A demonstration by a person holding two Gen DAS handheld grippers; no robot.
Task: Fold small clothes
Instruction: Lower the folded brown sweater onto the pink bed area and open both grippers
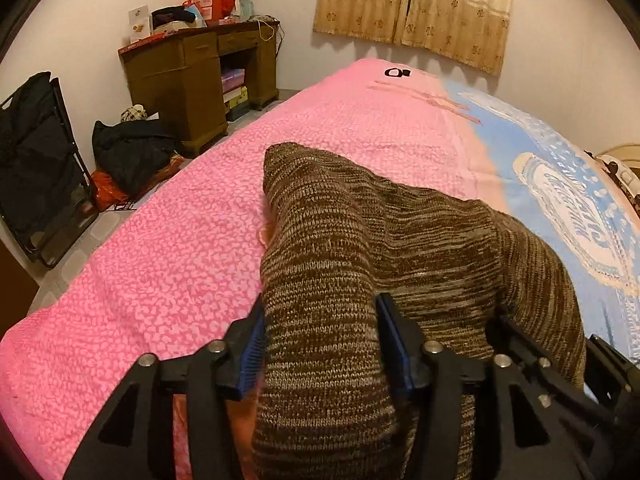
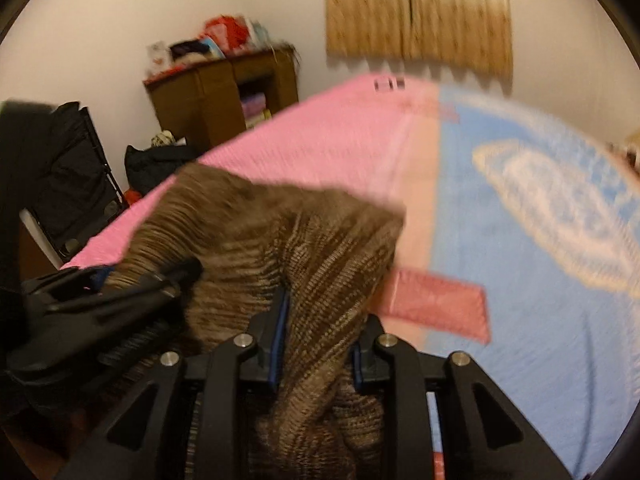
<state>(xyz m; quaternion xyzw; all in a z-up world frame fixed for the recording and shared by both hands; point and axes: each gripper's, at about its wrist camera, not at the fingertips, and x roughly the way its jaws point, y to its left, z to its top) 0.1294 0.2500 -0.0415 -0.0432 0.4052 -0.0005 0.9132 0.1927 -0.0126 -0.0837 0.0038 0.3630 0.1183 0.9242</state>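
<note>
The left tool point(image 1: 320, 344) grips one bunched part of the brown knit garment point(image 1: 392, 232), and the right tool point(image 2: 320, 334) clamps another fold of it, above the pink blanket point(image 1: 168, 248) on the bed. Beyond stands a cluttered wooden desk point(image 1: 192, 80).

Warm, dim indoor light fills both fisheye views, corners vignetted black from 10 to 2 o'clock, the right wrist view motion-blurred throughout.

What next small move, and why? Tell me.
Probably carry the knit forward and lay it flat on the pink blanket. Both tongs, left and right, pinch it bunched and raised, so nothing is spread to fold yet.
</note>
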